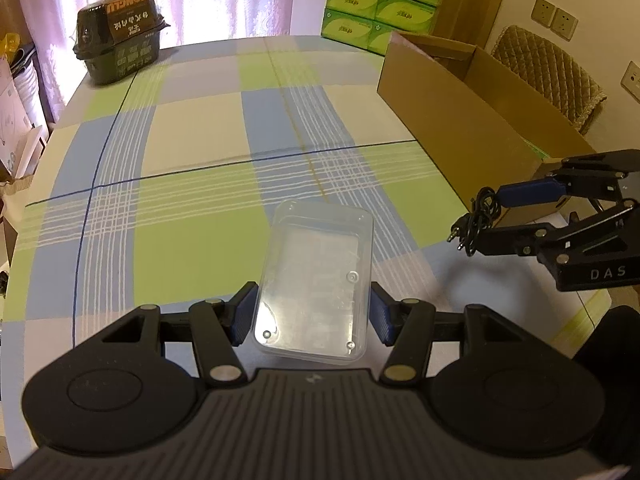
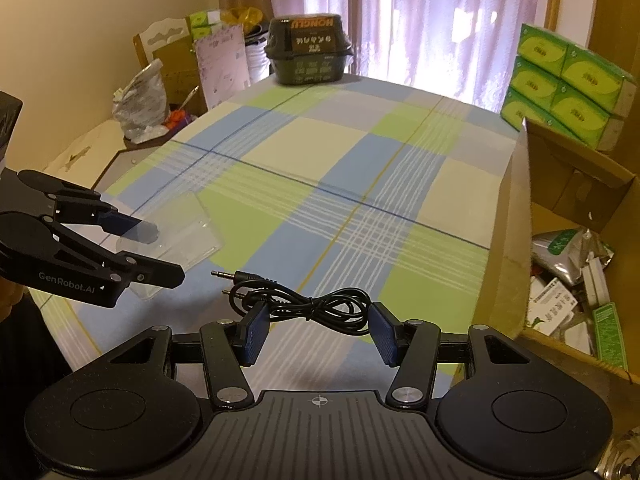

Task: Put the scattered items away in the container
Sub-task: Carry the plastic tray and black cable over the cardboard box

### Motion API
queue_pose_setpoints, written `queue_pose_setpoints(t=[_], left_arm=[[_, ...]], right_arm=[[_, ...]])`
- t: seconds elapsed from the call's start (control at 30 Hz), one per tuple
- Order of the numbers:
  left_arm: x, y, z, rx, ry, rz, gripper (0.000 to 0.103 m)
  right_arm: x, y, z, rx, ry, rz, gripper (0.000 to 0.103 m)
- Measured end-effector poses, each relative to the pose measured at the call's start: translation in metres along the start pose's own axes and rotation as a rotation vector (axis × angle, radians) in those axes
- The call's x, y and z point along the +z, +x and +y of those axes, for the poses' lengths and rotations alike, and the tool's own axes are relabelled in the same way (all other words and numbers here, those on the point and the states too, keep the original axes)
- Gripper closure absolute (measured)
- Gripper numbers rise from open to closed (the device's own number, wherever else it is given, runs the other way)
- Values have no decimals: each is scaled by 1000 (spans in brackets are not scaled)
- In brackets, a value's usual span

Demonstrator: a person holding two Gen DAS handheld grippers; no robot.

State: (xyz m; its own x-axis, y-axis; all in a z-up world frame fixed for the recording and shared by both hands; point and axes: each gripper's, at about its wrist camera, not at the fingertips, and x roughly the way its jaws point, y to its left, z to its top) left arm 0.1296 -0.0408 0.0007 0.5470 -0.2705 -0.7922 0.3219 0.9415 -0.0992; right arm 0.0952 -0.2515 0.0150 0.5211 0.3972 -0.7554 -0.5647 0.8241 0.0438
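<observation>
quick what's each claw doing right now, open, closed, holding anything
Left claw: closed on the clear plastic container, pads against its two sides.
Right claw: holding the bundled black audio cable between its pads.

Upside-down "HONGLU" on dark food tub [image 2: 306, 50]; "DAS" on right tongs [image 1: 476, 216]; "GenRobot.AI" on left tongs [image 2: 160, 252].

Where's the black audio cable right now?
The cable hangs bunched between the right gripper's fingers, above the checked tablecloth, with the cardboard box to its right and the clear plastic container to its left.
</observation>
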Motion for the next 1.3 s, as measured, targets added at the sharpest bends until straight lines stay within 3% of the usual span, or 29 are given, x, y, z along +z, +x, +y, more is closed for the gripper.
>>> queue_pose_setpoints(t=[0.77,1.3], left_arm=[[18,-16,-27,6,59,-28,50],[56,-7,-75,-52,134,-52,50]], right_arm=[[-1,-41,-14,-30,37,-93,46],[-2,-74,-53,-101,96,-155,46]])
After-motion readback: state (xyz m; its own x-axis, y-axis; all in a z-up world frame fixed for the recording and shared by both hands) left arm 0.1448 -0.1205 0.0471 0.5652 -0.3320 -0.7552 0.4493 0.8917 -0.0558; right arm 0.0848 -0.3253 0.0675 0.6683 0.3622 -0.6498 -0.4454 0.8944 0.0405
